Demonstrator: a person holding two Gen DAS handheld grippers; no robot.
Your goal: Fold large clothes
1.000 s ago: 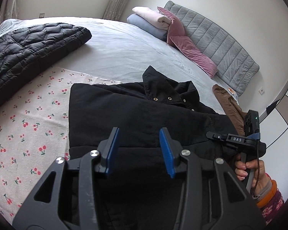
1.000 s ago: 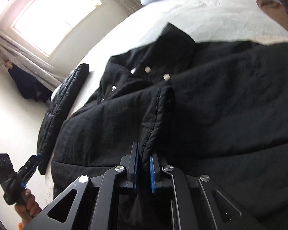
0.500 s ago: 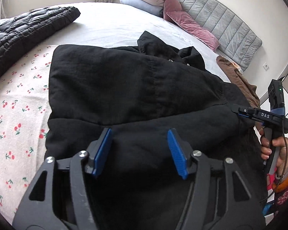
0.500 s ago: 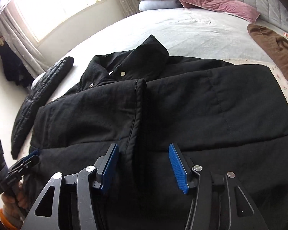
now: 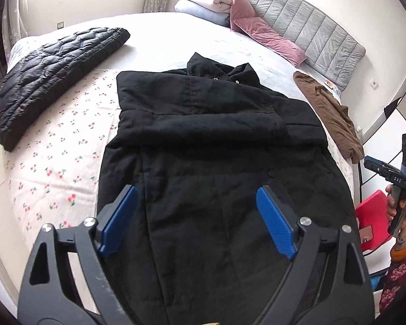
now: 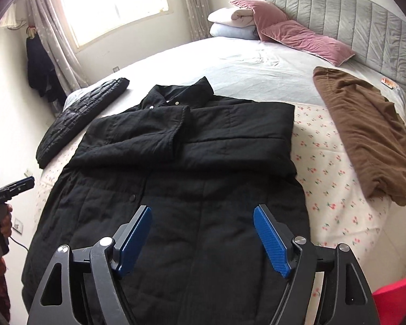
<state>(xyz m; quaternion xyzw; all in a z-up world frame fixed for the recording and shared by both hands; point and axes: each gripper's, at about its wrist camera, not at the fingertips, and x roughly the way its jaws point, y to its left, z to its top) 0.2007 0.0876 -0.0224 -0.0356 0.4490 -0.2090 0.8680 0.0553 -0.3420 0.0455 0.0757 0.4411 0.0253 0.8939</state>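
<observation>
A long black padded coat [image 5: 216, 140] lies flat on the bed, collar toward the headboard, both sleeves folded across its chest. It also shows in the right wrist view [image 6: 176, 162]. My left gripper [image 5: 197, 216] is open and empty, held above the coat's lower half. My right gripper [image 6: 203, 237] is open and empty, also above the lower half. The right gripper shows at the right edge of the left wrist view [image 5: 387, 173], off the bed's side.
A black quilted jacket [image 5: 51, 75] lies folded at the left. A brown garment [image 6: 365, 135] lies at the right. Pink pillows [image 6: 297, 38] and folded blankets [image 6: 235, 21] sit by the grey headboard [image 6: 352, 16]. A red stool [image 5: 373, 219] stands beside the bed.
My right gripper let go of the coat sleeve and opened. Both grippers pulled back and up from the coat, so more of the bed shows now.
</observation>
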